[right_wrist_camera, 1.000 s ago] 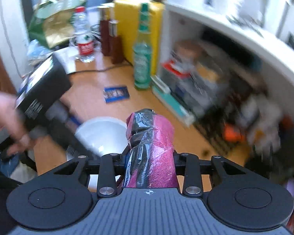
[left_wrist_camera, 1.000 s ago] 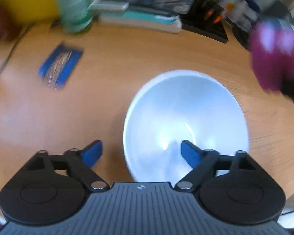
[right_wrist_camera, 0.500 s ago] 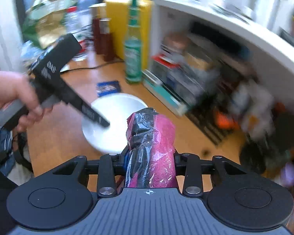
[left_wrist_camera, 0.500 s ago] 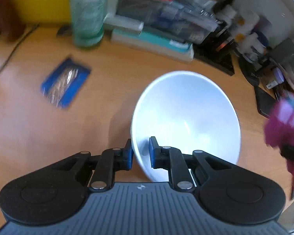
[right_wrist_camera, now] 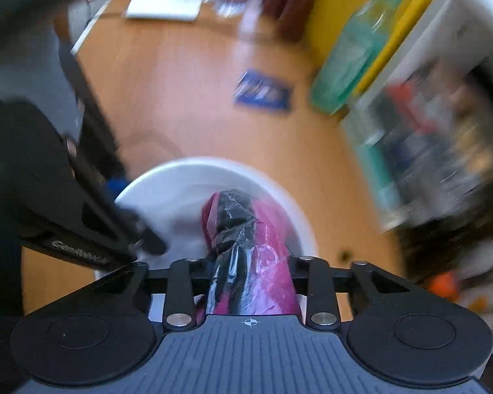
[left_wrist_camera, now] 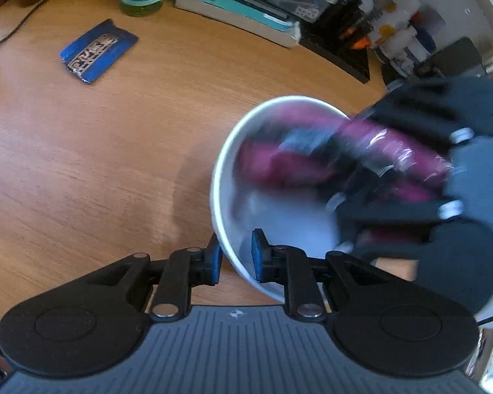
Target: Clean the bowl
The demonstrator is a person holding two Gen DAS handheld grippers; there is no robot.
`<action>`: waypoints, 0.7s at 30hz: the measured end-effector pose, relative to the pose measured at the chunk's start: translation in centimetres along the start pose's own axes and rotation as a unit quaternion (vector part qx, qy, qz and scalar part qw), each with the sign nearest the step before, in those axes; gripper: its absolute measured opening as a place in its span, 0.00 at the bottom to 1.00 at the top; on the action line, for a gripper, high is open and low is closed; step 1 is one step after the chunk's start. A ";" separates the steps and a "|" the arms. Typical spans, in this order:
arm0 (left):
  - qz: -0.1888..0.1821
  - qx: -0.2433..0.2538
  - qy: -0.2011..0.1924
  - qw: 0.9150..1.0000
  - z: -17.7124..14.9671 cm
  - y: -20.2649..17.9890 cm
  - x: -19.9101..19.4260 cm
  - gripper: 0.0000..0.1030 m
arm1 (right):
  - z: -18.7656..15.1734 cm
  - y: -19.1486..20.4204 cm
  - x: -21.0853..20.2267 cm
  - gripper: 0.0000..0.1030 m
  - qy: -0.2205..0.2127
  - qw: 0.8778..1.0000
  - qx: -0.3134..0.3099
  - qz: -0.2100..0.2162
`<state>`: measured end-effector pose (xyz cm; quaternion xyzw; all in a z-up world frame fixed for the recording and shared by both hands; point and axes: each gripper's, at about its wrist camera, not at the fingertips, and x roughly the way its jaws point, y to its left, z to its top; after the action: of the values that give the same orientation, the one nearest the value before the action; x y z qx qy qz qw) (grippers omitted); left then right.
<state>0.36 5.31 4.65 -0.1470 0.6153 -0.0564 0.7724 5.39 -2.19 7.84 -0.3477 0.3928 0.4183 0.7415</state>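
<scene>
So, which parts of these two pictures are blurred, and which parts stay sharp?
Left wrist view: the table and blue packet are sharp; the right gripper and its pink cloth in the bowl are smeared. Right wrist view: the shelves and green bottle are streaked, while the cloth is crisp.
</scene>
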 end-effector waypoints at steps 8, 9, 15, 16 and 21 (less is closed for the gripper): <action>0.000 0.021 0.008 1.000 0.1 -0.1 0.2 0.21 | -1.2 -0.6 -1.1 0.35 0.053 0.987 0.080 0.127; -0.002 0.023 0.009 1.000 0.1 -0.1 0.2 0.22 | -1.4 -0.5 -0.2 0.35 0.066 0.986 0.079 0.130; -0.012 0.008 0.015 1.000 -0.1 0.8 0.3 0.20 | 0.0 1.1 3.0 0.39 0.074 0.995 -0.033 0.062; -0.016 0.007 0.018 1.000 0.0 1.4 0.3 0.21 | 0.2 1.0 2.1 0.33 0.051 0.997 -0.034 0.043; -0.015 0.039 0.037 0.998 0.2 1.3 0.6 0.34 | -1.0 -3.6 -4.8 0.35 -0.046 0.988 0.142 0.027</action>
<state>0.55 6.44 3.75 -0.1240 0.6383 -0.0973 0.7535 6.70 -6.20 12.25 -0.2089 0.4230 0.3935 0.7891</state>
